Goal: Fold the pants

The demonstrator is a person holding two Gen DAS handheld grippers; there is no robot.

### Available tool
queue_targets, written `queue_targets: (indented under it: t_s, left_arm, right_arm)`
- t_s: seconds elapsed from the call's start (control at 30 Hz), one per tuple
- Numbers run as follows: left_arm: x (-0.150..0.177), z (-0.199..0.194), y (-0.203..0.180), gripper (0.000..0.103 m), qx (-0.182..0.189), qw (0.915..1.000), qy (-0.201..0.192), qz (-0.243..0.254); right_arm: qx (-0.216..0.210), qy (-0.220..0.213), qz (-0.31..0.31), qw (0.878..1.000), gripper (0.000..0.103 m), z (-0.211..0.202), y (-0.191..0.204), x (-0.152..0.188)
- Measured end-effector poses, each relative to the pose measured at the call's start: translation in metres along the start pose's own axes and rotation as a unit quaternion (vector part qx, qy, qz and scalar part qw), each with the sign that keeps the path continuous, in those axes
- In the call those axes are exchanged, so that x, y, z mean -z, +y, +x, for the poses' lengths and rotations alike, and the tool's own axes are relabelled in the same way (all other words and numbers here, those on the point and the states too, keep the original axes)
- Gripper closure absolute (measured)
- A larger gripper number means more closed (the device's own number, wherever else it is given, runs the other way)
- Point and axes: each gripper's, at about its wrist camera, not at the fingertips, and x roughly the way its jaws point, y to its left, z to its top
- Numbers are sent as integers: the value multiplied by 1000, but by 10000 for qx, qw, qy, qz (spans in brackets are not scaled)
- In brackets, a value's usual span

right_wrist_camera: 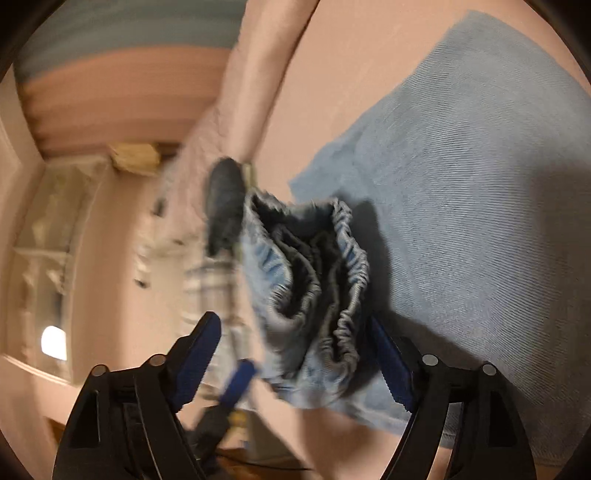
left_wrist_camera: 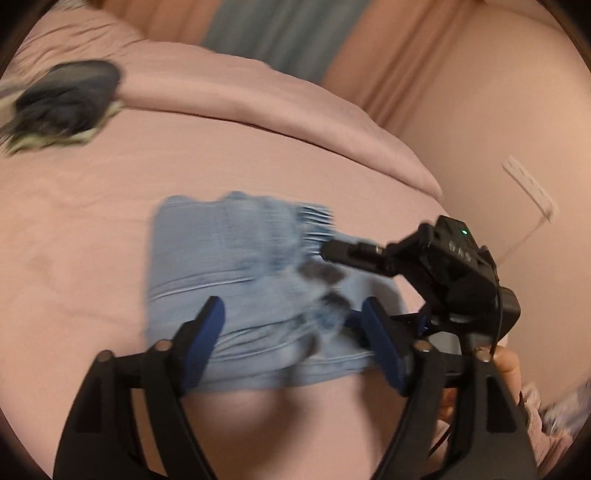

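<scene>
Light blue denim pants [left_wrist_camera: 236, 280] lie folded in a compact rectangle on the pink bed sheet [left_wrist_camera: 74, 236]. My left gripper [left_wrist_camera: 293, 321] is open, its blue pads spread just above the near edge of the pants. My right gripper [right_wrist_camera: 295, 347] is open too; the gathered elastic waistband [right_wrist_camera: 314, 280] bunches up between its fingers, and the flat blue denim [right_wrist_camera: 480, 184] spreads to the right. The right gripper's black body [left_wrist_camera: 443, 269] shows in the left wrist view at the pants' right edge. Both views are motion-blurred.
A dark folded garment [left_wrist_camera: 62, 103] lies at the far left of the bed, also in the right wrist view [right_wrist_camera: 225, 206]. A pink duvet [left_wrist_camera: 258, 96] is bunched at the back. Pink and grey curtains [left_wrist_camera: 295, 33] hang behind. White furniture [right_wrist_camera: 48, 229] stands beyond the bed.
</scene>
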Motion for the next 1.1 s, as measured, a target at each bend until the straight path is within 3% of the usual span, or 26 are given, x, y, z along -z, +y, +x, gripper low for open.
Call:
queue_targets:
  t_s: [0.07,0.17,0.23,0.33,0.43,0.6,0.87,1.1]
  left_arm:
    - [5,-11,22,23,-65,9992,-39,-385]
    - [13,-22,51,23,-300,9963,-67,-806]
    - [20,-28,65,23,-432,9941,-63,-997]
    - [22,-27,73,23,-434,9914,-40,-1231]
    - [26,-29,76,23,-448,9904,-15,-1309]
    - [26,-29,74,23,-373,9907,-10,-1306]
    - [24,-16,67,23,-291,9921,164,-1209]
    - [25,-4,56,23,-256,9929,338,-1113]
  right_arm:
    - [426,25,-210,9989,23,9,11,2]
    - [803,40,-481,9956,42,22,23,4]
    - [1044,-32,-758,9916,61,28,32,5]
    - [1312,-169,-1339,9821,68,29,49,11]
    - [1421,-402,-2070,9671,70,16,72,19]
    - [1368,-765,-2454,9567,72,-17,84,14]
    - [1236,-1267,-1807,9675,72,-75,52,-4]
    - [1179,-1372,-1357,9741,72,-88,22,-3]
